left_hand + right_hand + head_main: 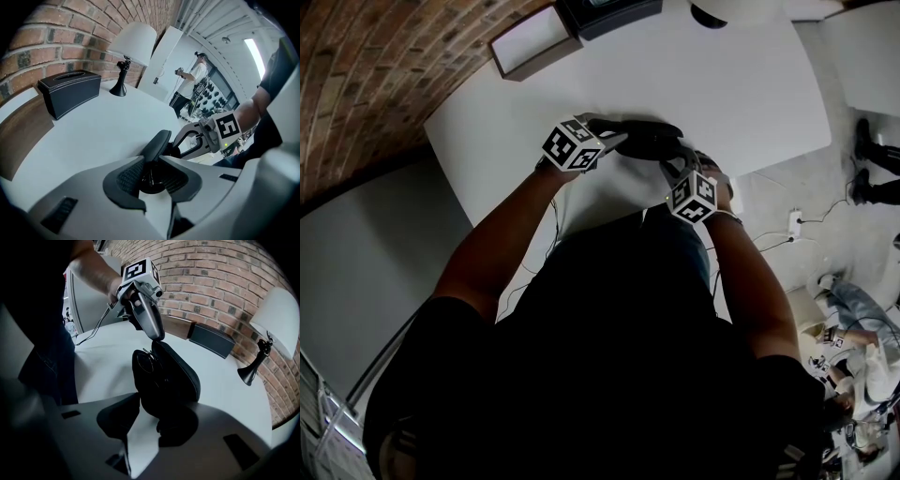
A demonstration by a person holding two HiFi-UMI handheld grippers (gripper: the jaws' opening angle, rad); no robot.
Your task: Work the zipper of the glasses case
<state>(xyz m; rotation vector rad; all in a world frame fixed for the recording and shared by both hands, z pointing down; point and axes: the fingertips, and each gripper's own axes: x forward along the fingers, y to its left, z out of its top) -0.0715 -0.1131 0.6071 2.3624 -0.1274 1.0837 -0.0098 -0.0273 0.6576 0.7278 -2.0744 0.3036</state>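
Black oval zip-up glasses case [649,141] sits over the white table [722,84], on the side nearest the person, held between both grippers. It's stood on end and tilted, and I can't tell if its lower end touches the tabletop. The right gripper [150,420] has that lower end between its jaws. The pads are spread wide around the shell: the right-hand one is flat against it, the left-hand one meets it only at its tip, with a sliver of table showing below. The left gripper [151,176] comes in at the upper end with its jaws nearly together, pinching the rim of the case [157,143] right at the zip line. A thin metal zipper pull [150,174] shows between the pads. In the right gripper view the left gripper's tip [158,336] sits at the top of the case [171,376], and the seam there gapes a little, with the two halves slightly apart. At the table's far side, along the brick wall, are a black rectangular tissue box [70,91] and a lamp with a white shade on a black stand [133,42], both well clear of the case. In the head view the left gripper [619,139] and right gripper [672,157] are at opposite ends of the case.
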